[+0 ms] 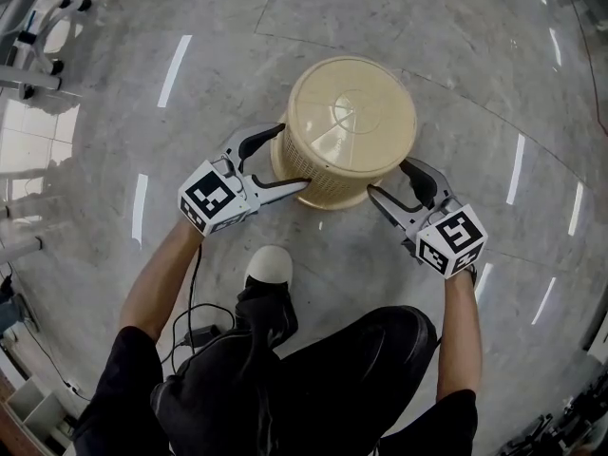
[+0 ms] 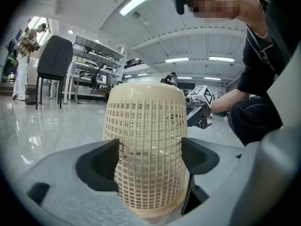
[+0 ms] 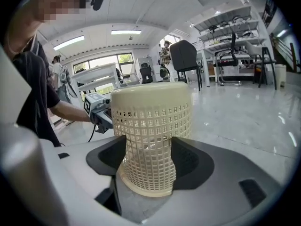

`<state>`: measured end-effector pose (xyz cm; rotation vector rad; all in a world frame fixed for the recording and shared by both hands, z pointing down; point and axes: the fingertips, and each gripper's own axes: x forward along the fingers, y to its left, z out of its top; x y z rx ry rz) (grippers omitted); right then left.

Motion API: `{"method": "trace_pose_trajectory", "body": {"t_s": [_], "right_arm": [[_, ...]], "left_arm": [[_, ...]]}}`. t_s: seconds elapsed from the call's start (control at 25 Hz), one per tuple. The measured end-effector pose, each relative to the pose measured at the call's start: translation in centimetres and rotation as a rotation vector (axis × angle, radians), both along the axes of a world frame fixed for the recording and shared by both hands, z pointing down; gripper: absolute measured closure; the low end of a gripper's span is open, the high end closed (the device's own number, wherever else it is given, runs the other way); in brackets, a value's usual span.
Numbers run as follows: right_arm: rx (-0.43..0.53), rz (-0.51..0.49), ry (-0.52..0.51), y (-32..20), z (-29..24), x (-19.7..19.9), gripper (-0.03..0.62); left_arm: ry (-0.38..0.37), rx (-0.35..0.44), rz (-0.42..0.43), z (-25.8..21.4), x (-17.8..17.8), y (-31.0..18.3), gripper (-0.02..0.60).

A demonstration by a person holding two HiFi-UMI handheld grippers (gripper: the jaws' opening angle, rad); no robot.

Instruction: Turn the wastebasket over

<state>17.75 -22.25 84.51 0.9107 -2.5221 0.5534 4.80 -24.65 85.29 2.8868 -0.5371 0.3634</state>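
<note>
The wastebasket (image 1: 347,126) stands on the grey marble floor (image 1: 456,55) just ahead of my white shoe (image 1: 269,264), and I crouch over it. Its closed, smooth end faces up and its flared lip rests on the floor. There is no table under it, only bare floor all round.

My left gripper (image 1: 293,157) comes in from the basket's left side. Its jaws are spread wide, and the lower half of the mesh wall sits between them. In the left gripper view the dark pads (image 2: 101,166) meet the mesh on both sides, so I have hold of the basket there.

My right gripper (image 1: 388,177) does the same from the opposite side. Its jaws are also wide apart, with its pads (image 3: 190,166) pressed against the lattice low down, just above the lip. Each gripper's camera sees the other one past the basket.

A black cable (image 1: 195,312) trails along the floor beside my left arm. A dark chair (image 2: 54,60) stands well apart, behind the basket.
</note>
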Motion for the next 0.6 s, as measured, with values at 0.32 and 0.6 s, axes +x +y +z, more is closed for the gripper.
{"method": "trace_pose_trajectory", "body": {"t_s": [0.32, 0.6], "right_arm": [[-0.294, 0.037, -0.16, 3.0, -3.4, -0.4, 0.295], [-0.527, 0.102, -0.281, 4.1, -5.6, -0.4, 0.299]], "left_arm": [[0.034, -0.179, -0.019, -4.1, -0.8, 2.8, 0.16], [0.063, -0.387, -0.044, -5.9, -1.4, 4.6, 0.161]]}}
